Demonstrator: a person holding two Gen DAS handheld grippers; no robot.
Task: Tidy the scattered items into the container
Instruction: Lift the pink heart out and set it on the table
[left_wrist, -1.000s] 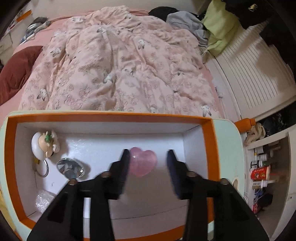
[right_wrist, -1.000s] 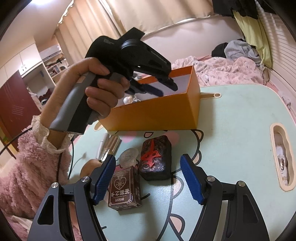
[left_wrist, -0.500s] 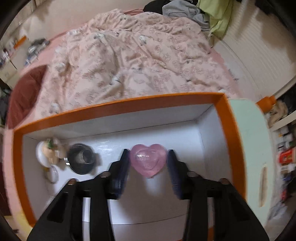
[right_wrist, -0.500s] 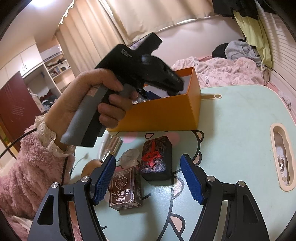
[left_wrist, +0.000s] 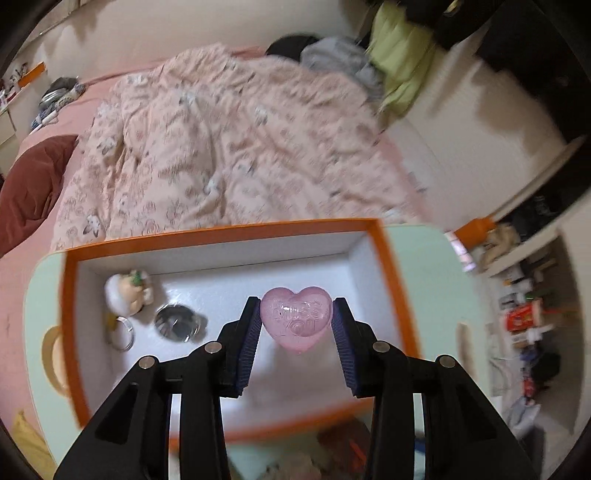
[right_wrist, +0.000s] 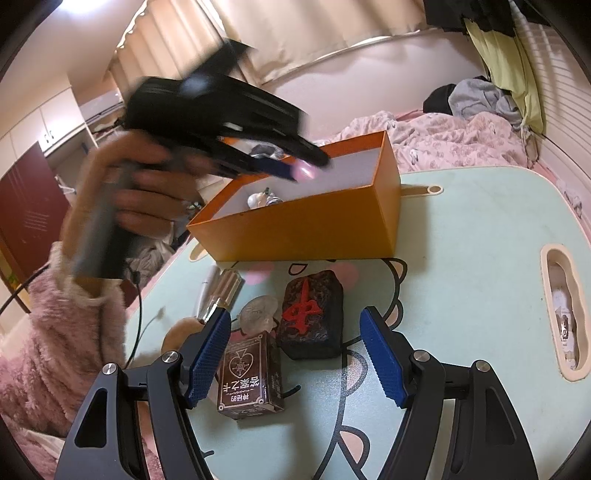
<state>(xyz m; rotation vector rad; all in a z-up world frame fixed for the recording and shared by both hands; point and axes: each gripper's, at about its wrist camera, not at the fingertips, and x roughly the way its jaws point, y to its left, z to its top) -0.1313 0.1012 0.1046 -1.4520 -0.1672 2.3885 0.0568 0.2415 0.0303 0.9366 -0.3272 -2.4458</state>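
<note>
In the orange box (left_wrist: 400, 295), going left to right, already sit a small figurine (left_wrist: 127, 293), a ring (left_wrist: 123, 328) and a round metal piece (left_wrist: 177, 321), so part of the tidying looks done. My left gripper (left_wrist: 295, 325) hangs over the box's open top with its jaws, which have just been closing, pinching the pink heart (left_wrist: 295, 315) by both sides (it hangs clear of the box floor). Left on the surface (right_wrist: 480, 229) are a silver tube (right_wrist: 221, 291), a clear lump (right_wrist: 258, 314), a card pack (right_wrist: 251, 376) and a black tile (right_wrist: 314, 317). My right gripper (right_wrist: 295, 354) waits above them, jaws spread, holding nothing.
</note>
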